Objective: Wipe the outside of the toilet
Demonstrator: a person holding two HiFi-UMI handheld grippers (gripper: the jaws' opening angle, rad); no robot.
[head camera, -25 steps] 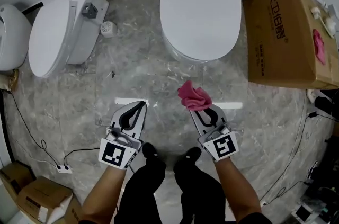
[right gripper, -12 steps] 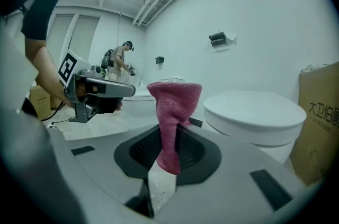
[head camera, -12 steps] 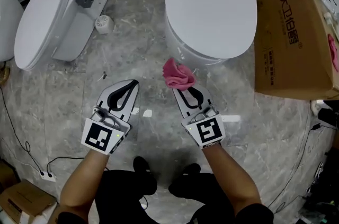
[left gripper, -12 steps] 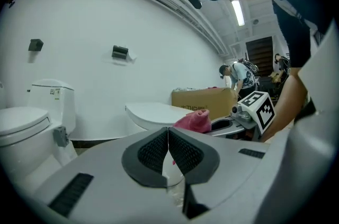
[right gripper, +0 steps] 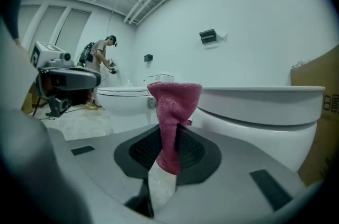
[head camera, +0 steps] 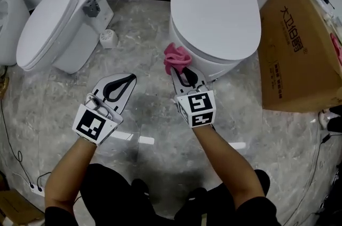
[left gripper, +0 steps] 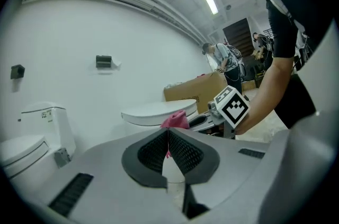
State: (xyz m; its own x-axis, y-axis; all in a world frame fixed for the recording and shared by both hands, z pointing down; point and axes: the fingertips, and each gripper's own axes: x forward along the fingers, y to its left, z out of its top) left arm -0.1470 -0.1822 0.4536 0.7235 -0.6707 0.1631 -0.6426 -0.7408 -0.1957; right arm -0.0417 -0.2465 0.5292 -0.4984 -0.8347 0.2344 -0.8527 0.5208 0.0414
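Cardboard box (head camera: 299,43) is cut off at right edge.

Glossy ceramic toilet (head camera: 219,11), nubbly cloth (head camera: 176,57), polished marbled floor (head camera: 139,48), matt cardboard box (head camera: 299,43).

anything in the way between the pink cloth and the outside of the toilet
Nothing visible does. The right gripper holds the pink cloth up right beside the toilet, at its outer wall, with no object between them.
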